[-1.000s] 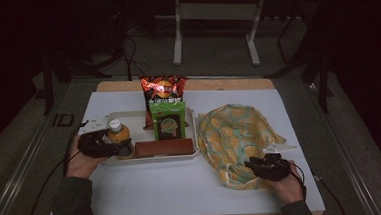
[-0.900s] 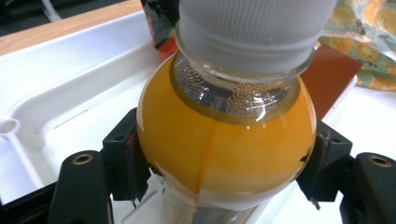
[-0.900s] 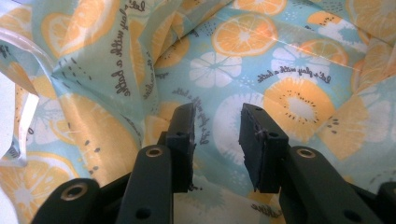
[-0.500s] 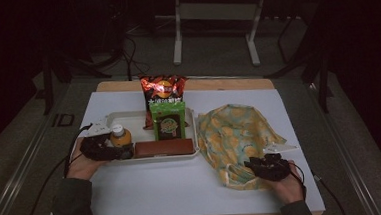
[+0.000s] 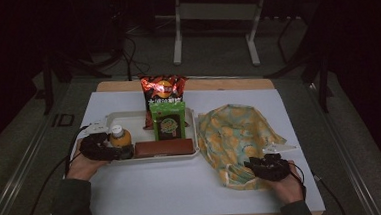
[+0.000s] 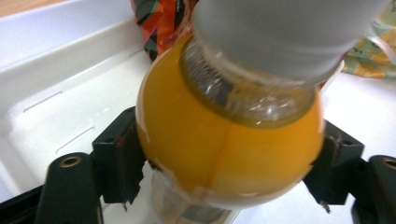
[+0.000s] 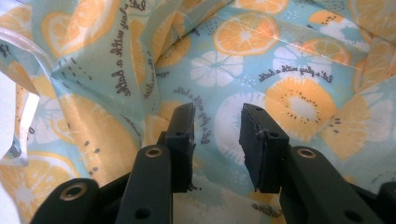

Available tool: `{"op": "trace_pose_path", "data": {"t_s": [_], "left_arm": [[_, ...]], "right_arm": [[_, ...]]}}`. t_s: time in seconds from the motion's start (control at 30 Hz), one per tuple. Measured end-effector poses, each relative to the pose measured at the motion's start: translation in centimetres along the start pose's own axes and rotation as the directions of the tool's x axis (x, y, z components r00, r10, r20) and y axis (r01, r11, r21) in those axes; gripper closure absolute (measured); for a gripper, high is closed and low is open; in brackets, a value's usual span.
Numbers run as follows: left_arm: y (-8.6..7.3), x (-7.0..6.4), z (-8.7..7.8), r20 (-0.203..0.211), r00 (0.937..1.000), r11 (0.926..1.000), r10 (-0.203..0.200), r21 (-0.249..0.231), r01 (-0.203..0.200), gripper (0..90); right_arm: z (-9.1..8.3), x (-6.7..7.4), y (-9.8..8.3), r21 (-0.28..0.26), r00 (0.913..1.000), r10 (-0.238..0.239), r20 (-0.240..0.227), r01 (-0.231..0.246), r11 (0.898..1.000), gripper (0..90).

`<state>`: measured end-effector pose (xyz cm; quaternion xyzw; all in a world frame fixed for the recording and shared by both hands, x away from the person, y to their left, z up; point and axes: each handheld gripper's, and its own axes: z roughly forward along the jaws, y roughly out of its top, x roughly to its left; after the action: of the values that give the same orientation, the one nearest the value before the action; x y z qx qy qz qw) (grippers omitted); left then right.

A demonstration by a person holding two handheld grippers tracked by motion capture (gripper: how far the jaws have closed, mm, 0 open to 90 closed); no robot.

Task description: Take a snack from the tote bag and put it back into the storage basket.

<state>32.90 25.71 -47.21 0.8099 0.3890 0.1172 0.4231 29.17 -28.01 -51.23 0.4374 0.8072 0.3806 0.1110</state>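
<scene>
1. On the white tray [image 5: 106,120], at its left end, an orange juice bottle [image 5: 120,137] stands upright with its pale cap on top.
2. Around that bottle sits the left gripper [image 5: 116,151]; its jaws have just been opening, and in the left gripper view the bottle [image 6: 224,140] fills the gap between the 2 black pads, the left one touching or almost touching its round orange body.
3. Beside the bottle on the tray lie a brown bar [image 5: 163,147], a green packet [image 5: 168,120] and a red chip bag [image 5: 163,89].
4. Right of the tray, a fruit-print bag [image 5: 235,135] lies crumpled on the table [image 5: 148,185].
5. At the bag's near edge rests the right gripper [image 5: 254,163]; its jaws stand partly apart over the printed material [image 7: 261,60], gripping nothing.
</scene>
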Motion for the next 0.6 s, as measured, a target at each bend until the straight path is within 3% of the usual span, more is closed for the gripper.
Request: {"op": "trace_pose_path", "data": {"t_s": [0.17,0.3,0.6], "left_arm": [[-0.3,0.2,-0.3,0.002,0.9997,0.9993,-0.023,-0.029,0.023,21.7],[-0.3,0.1,-0.5,-0.006,0.9998,0.9994,-0.020,-0.030,0.020,21.8],[0.3,-0.2,-1.9,-0.011,0.9999,0.9967,-0.008,-0.081,0.007,24.3]], "right_arm": [[0.0,0.0,0.0,0.001,1.0000,-0.001,0.000,0.001,1.000,65.3],[0.0,0.0,0.0,0.001,1.0000,-0.002,0.000,0.002,1.000,65.3],[0.1,0.0,0.0,0.002,1.0000,-0.005,0.000,0.005,1.000,65.2]]}}
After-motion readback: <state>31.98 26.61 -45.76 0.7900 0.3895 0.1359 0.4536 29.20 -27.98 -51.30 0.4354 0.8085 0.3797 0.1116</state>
